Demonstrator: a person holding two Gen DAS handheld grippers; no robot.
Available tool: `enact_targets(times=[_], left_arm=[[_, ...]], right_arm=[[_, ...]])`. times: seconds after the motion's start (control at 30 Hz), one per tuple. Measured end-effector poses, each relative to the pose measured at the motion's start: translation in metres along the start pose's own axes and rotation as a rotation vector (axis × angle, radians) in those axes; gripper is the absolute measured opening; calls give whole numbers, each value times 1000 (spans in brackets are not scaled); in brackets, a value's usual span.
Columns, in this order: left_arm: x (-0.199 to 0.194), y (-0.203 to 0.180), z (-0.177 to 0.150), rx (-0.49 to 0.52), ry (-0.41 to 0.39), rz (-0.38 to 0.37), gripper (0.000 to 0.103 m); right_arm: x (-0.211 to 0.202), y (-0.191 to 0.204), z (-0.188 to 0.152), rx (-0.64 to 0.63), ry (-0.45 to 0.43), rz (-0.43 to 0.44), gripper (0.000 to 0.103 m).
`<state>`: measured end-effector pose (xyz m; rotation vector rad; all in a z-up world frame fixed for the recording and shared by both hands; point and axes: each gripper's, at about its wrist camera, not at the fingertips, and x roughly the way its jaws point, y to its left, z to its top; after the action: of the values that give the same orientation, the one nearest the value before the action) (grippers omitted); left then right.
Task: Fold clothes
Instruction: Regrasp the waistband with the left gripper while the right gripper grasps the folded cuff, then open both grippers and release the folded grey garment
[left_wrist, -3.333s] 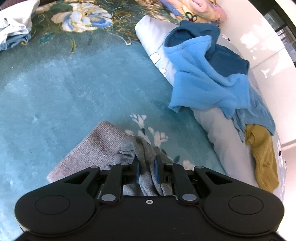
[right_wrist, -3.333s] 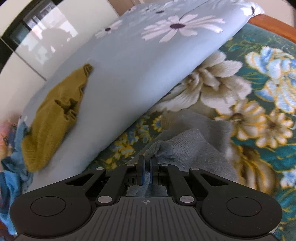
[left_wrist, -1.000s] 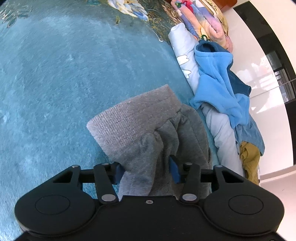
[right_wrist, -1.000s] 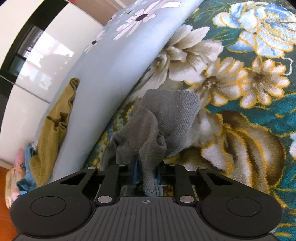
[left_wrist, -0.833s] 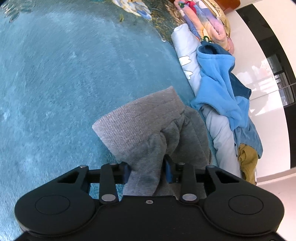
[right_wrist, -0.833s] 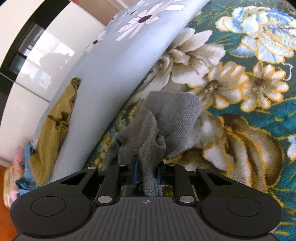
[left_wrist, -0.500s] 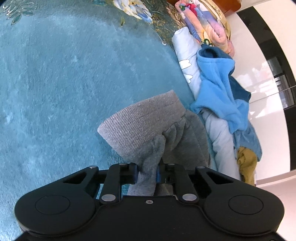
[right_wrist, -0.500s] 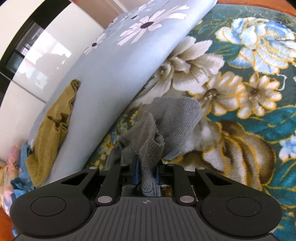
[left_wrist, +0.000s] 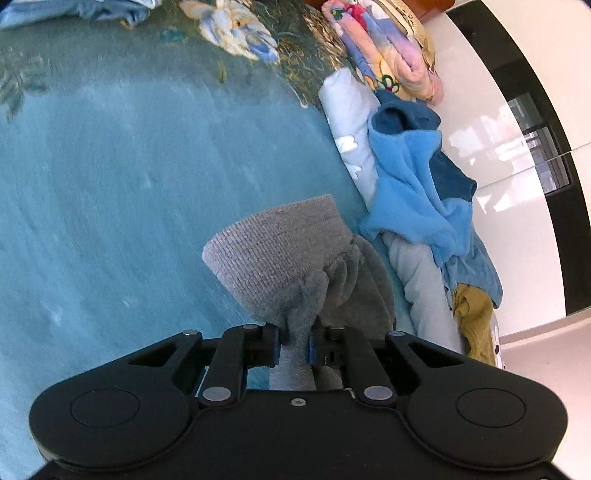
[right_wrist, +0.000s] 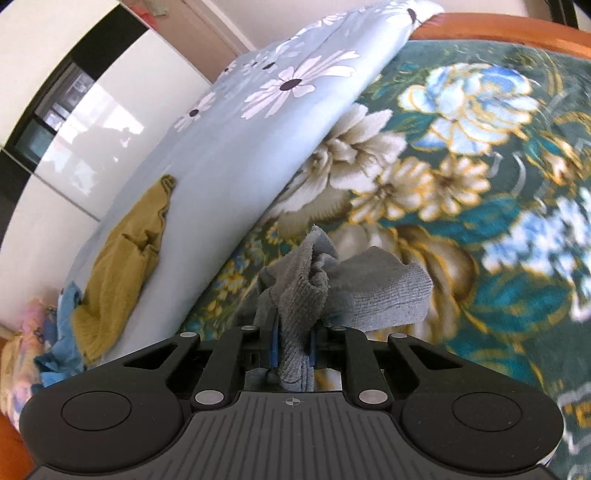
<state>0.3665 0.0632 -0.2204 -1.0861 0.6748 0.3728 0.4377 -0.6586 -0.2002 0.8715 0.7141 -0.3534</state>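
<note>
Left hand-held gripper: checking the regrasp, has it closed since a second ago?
Yes. The left hand-held gripper has narrowed from wide open to pinching the grey garment over the teal blanket.

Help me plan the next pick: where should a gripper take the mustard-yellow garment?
Probably at the free upper end of the mustard-yellow garment, coming from above: it lies draped loosely on the pale floral quilt, and its lower end touches the blue clothes.

Bright daylight, glare on glossy wall panels (left_wrist: 491, 173); strong fisheye curvature; motion blur on floral blanket (right_wrist: 517, 229) edges
</note>
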Motion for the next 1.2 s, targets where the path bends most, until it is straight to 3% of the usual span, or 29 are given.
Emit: enact_targets(times=[0.4,0.63,0.83,0.93,1.0,1.07,1.2], left_arm=[[-44,51,37,20,44,54,10],[-31,59,43,104,114,76,12],[-29,55,38,140,131,98,16],[-36,54,30,108,116,120,26],[-45,50,23,91,91,125,35],[-55,43,17,87,70,141,52],[-68,23,8,134,56,209,57]], right_arm=[[-62,-25,-76,53,22,-18,12],[-56,-33,-92,60,43,-88,12],[-46,-36,-94,65,72,-90,18],[-45,-38,-94,70,80,-82,18],[-49,-39,-94,70,86,-70,25],[-55,-42,-92,68,85,-67,30],[-59,-55,-80,106,111,-80,33]])
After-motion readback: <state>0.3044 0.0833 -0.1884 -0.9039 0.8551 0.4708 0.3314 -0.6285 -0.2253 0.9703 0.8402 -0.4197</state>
